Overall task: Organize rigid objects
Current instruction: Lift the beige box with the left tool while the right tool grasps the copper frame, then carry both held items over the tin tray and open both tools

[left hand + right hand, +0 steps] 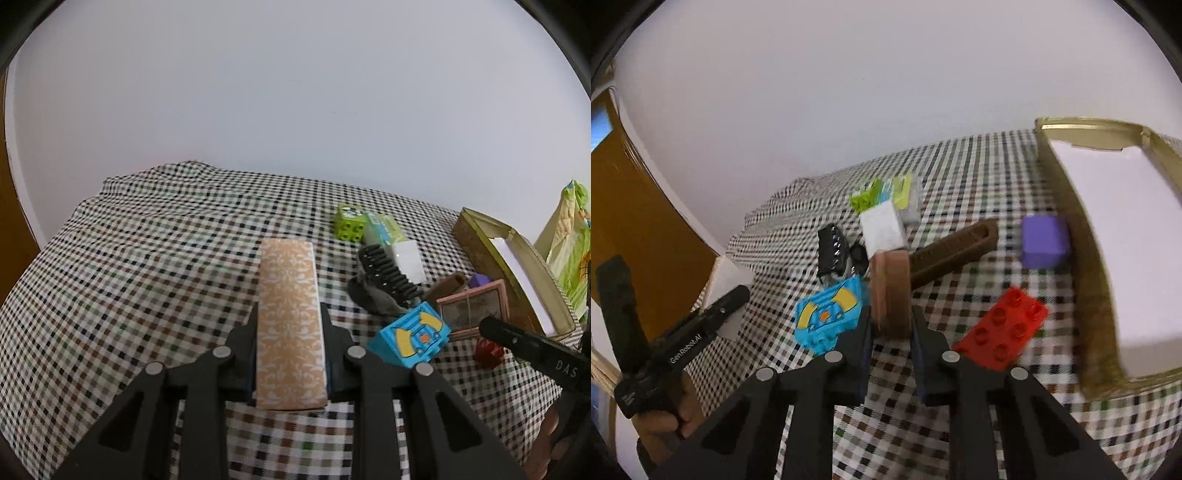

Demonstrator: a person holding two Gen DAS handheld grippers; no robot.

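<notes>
My left gripper is shut on a long orange box with a white damask pattern, held above the checked tablecloth. My right gripper is shut on a pink-brown framed box, gripped by its edge; the same box shows in the left wrist view. A blue toy brick lies just left of the right gripper. A red brick lies to its right. A purple cube sits beside the gold open box.
A brown trough-like piece, a black comb, a white carton and green bricks lie in a cluster on the cloth. A wall stands close behind. A green and yellow bag hangs at the right.
</notes>
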